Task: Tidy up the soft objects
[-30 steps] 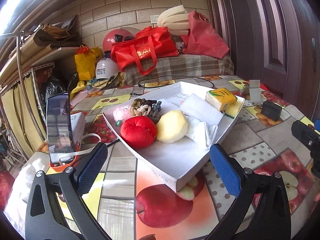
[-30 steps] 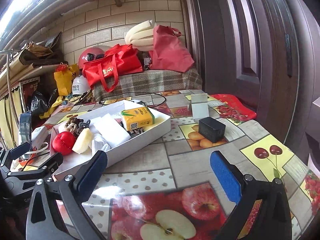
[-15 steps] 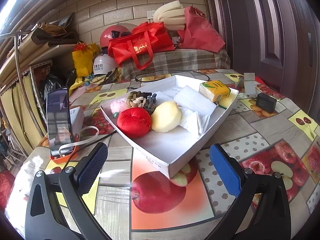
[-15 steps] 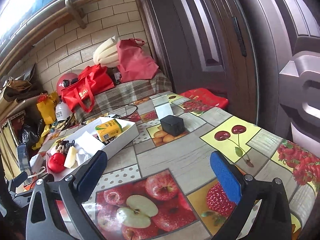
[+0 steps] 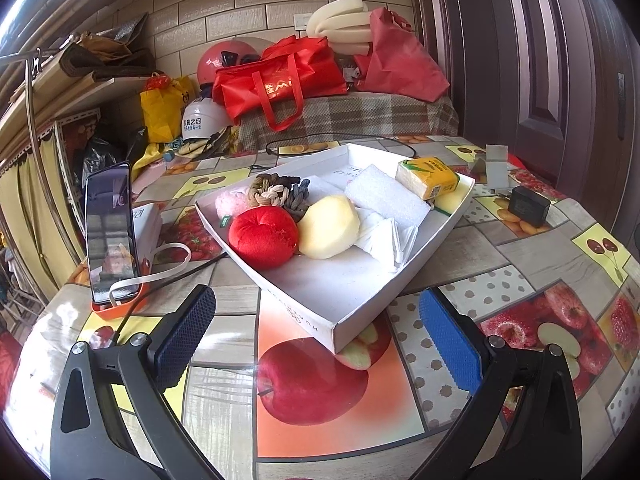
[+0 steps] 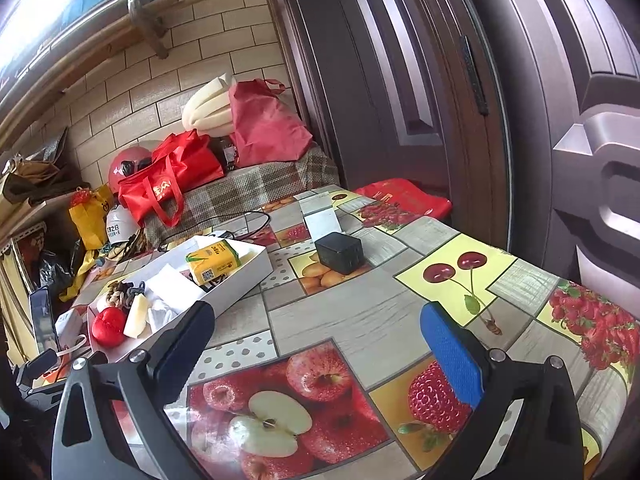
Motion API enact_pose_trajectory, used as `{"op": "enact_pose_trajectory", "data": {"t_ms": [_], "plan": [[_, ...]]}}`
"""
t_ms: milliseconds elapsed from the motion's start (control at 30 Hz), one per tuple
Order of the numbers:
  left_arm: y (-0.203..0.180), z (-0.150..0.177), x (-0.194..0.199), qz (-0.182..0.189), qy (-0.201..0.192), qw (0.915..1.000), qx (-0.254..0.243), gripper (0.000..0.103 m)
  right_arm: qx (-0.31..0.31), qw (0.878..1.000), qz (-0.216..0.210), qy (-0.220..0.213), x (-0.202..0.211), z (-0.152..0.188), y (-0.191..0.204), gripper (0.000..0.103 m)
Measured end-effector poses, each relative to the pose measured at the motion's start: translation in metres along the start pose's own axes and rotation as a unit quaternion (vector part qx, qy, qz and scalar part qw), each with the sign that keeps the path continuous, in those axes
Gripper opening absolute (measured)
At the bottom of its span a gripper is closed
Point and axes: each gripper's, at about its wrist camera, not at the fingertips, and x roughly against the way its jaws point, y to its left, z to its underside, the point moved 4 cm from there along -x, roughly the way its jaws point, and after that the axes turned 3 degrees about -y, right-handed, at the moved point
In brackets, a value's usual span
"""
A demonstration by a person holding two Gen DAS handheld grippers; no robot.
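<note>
White tray [image 5: 372, 308] holds soft items; left hand-held gripper [image 5: 316, 334] and right hand-held gripper [image 6: 316, 344] gape wide, empty.

Empty gripper [image 6: 318, 344] above tablecloth [image 6: 360, 312]

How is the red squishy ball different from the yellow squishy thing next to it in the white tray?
The red ball is bright red, while the yellow sponge is pale yellow. The red ball is round with creases meeting at a dimple on top, while the yellow sponge has flatter, angled sides. The red ball looks fuzzy; the yellow sponge looks smooth. Both lie side by side, touching, in the white tray, and neither is held.
</note>
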Motion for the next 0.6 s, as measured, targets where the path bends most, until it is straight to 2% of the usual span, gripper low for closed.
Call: {"op": "enact_pose_trajectory", "data": {"t_ms": [600], "plan": [[-0.001, 0.002, -0.001, 0.022, 0.006, 0.9997, 0.001, 0.103, 0.032, 0.999, 0.01, -0.011, 0.005, 0.0, 0.011, 0.103]]}}
